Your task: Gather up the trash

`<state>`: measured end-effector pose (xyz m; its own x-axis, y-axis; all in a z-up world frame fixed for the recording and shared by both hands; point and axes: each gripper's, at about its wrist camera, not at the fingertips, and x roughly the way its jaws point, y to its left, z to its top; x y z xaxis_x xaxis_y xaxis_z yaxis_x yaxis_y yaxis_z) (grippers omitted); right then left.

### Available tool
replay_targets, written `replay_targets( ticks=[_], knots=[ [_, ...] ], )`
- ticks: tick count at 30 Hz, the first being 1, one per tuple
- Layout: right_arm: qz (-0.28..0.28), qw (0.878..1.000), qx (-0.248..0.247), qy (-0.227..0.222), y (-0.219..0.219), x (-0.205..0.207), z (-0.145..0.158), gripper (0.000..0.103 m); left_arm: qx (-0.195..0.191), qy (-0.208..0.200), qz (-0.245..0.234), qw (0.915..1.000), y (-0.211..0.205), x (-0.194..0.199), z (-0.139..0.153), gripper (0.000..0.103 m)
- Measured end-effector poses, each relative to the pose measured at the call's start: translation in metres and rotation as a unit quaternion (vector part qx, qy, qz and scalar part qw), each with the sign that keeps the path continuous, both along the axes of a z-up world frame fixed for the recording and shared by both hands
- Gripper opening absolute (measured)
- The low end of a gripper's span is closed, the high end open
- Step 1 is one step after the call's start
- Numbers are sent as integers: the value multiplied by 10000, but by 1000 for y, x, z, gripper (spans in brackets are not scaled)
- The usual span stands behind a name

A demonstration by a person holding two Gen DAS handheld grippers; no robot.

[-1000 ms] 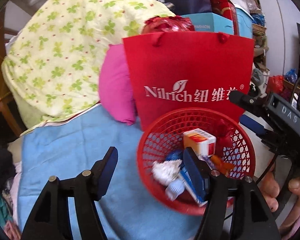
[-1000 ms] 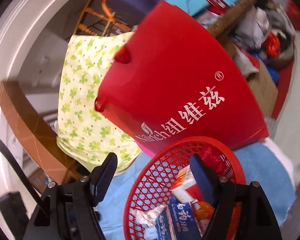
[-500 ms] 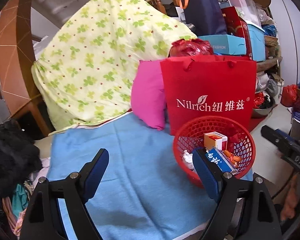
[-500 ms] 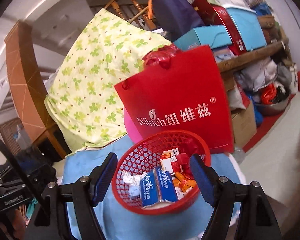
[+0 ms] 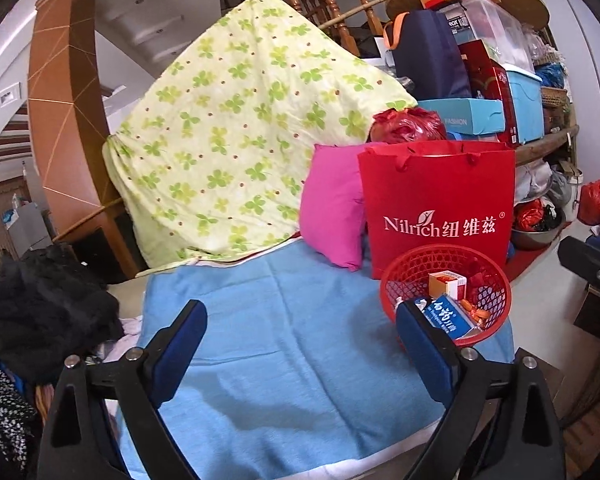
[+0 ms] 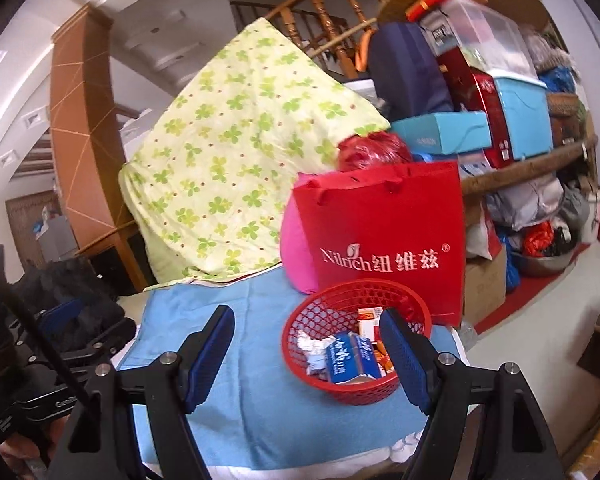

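While both tools hang spread and empty, the left tool (image 5: 302, 340) and right tool (image 6: 306, 350) face the blue blanket (image 5: 280, 340); the red mesh basket (image 5: 446, 300) sits at its far right corner. It holds cartons and crumpled paper (image 6: 312, 346), touching the red Nilrich bag (image 5: 438, 204).

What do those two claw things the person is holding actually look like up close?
Both look alike. The left claw and the right claw each have two matte black plastic arms with triangular cut-outs, silver round bolt heads at the joints, and flat dark blue pads with a fine ribbed texture on the fingers. In the right view, a thin black cable crosses the lower left corner.
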<state>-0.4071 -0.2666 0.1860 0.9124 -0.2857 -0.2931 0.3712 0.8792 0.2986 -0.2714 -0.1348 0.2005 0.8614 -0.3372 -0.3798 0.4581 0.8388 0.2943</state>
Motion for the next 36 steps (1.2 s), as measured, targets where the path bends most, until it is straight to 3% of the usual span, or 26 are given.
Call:
replay_targets(
  ticks=[9,21,36],
  knots=[
    [-88,9997,-177,120,34,-17,13,78,-43,-111,162,9998,28,-18,13,99],
    [-375,9951,-707,575,56,-25,8,78,66,121,127,9998,40,-41,3,99],
    [-471,9936,-890,504,62,-36,15,78,194,158,157,9996,45,-55,1,99]
  ],
)
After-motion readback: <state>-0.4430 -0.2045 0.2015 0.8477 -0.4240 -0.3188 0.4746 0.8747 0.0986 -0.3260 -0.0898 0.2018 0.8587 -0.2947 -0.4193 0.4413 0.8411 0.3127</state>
